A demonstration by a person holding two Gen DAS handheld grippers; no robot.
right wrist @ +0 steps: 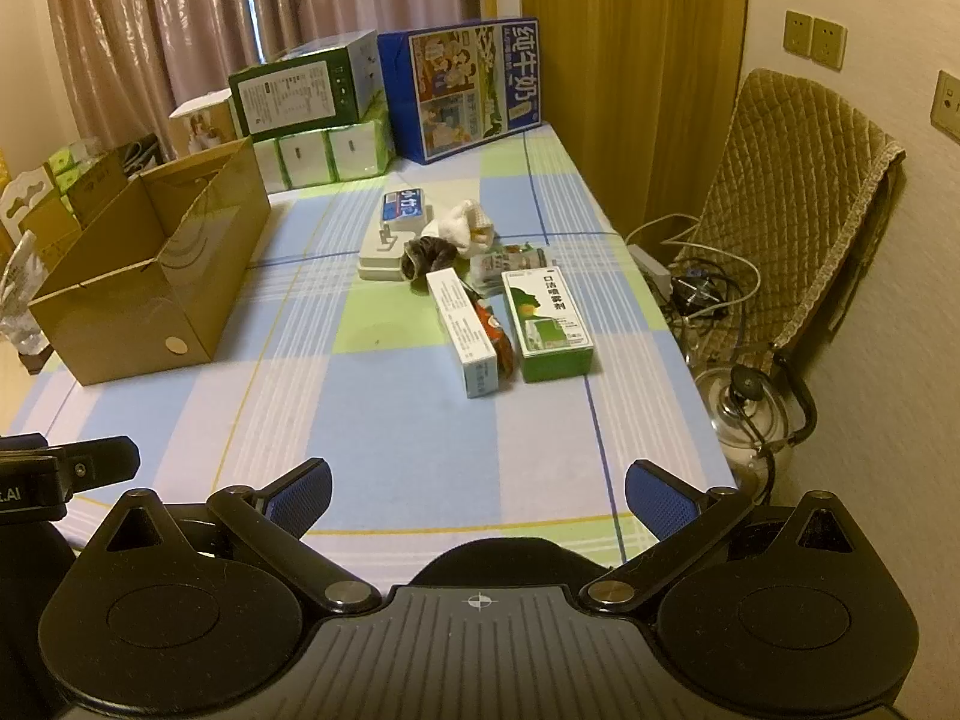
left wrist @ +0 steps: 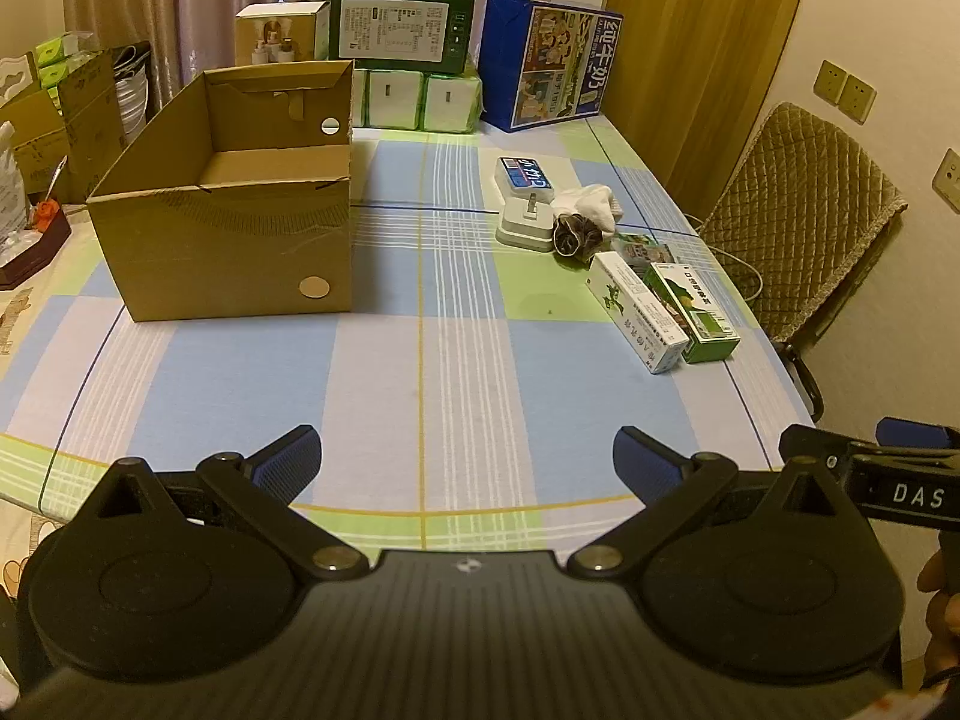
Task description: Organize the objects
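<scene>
An open cardboard box [left wrist: 228, 252] [right wrist: 144, 294] stands on the left of the checked tablecloth, with nothing visible inside. To its right lies a cluster: a blue-labelled case [left wrist: 525, 175] [right wrist: 405, 207], a white charger block [left wrist: 525, 225] [right wrist: 381, 255], a white sock [left wrist: 591, 204] [right wrist: 468, 225], a dark scrunchie [left wrist: 576, 234] [right wrist: 426, 255], a white medicine carton [left wrist: 636, 312] [right wrist: 465, 324] and a green spray carton [left wrist: 693, 312] [right wrist: 546, 318]. My left gripper [left wrist: 468, 465] and right gripper [right wrist: 478, 495] hover open over the near table edge, far from the objects, holding nothing.
Stacked green cartons [left wrist: 402, 30], tissue packs [left wrist: 420, 99] and a blue milk case [left wrist: 549, 69] line the far edge. A quilted chair [right wrist: 798, 210], cables [right wrist: 702, 294] and a kettle [right wrist: 744, 414] sit off the table's right side. Boxes [left wrist: 54, 120] crowd the left.
</scene>
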